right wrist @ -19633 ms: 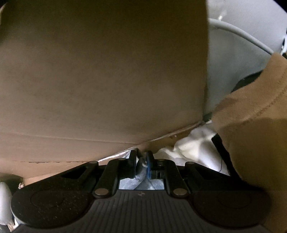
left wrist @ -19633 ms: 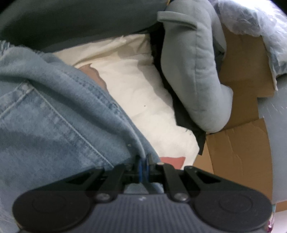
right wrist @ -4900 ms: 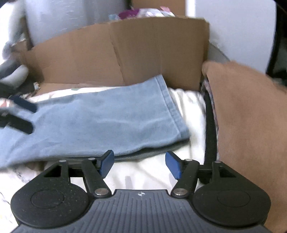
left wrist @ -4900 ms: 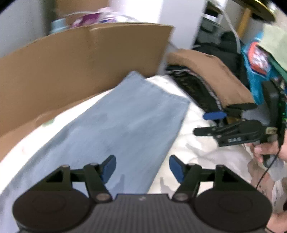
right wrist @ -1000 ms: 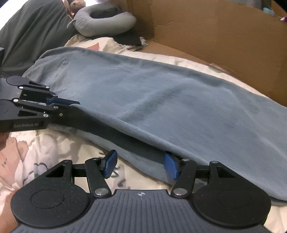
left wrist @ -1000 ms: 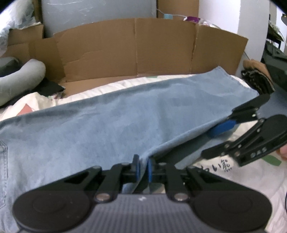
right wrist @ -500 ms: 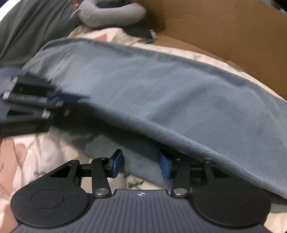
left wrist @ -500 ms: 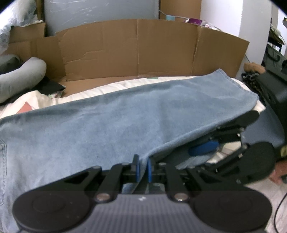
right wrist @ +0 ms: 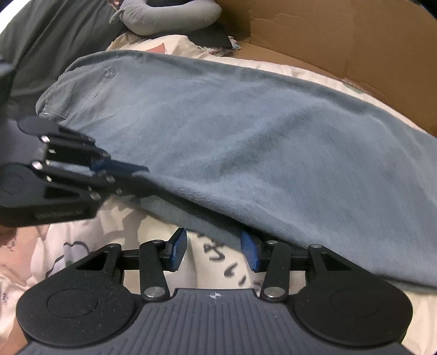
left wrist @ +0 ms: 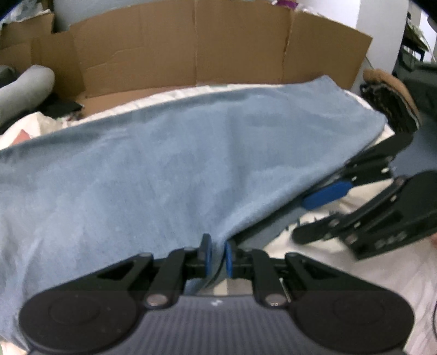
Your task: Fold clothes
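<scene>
Light-blue jeans lie lengthwise across the printed bedsheet, folded leg over leg. My left gripper holds the near edge of the top leg between its blue pads, and its jaws are opening slightly. In the right wrist view the jeans fill the middle, and the left gripper grips their edge at the left. My right gripper is open at the jeans' lower edge, with the sheet and a bit of the under layer between its pads. From the left wrist view, the right gripper reaches under the raised edge.
A cardboard wall stands behind the bed. A grey neck pillow and a dark blanket lie at the waist end. A brown garment pile sits past the leg hems.
The right gripper's jaws have narrowed and it has pushed in under the jeans' raised edge. The left pads have parted a little, with denim between them.
</scene>
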